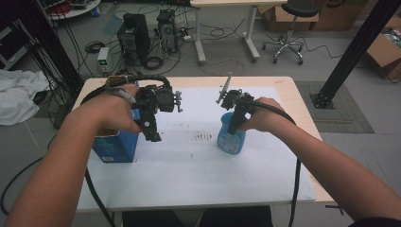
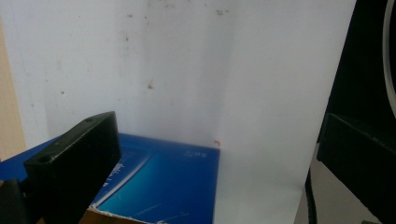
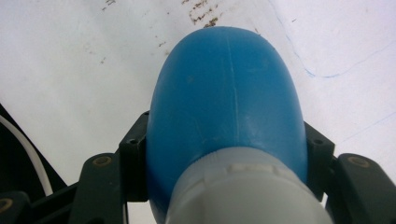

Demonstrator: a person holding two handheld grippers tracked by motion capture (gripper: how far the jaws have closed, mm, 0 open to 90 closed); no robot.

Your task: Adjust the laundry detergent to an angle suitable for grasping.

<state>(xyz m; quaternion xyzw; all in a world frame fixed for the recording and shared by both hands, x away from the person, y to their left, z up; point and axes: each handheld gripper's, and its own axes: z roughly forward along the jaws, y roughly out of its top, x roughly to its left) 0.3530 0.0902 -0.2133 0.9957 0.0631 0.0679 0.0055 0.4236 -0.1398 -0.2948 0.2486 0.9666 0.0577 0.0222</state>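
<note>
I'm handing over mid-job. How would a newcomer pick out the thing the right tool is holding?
Start at the white sheet covering the wooden table. On its right half stands a blue plastic bottle with a pale grey neck, clamped in the right tool. Its rounded body sets it apart from the square-edged blue box at the sheet's left edge.

Blue bottle (image 3: 229, 102) clamped between black fingers (image 3: 133, 154) over white tabletop (image 3: 70, 70).

Black grippers (image 1: 150, 124), seemingly screw-studded, trailing cables.
</note>
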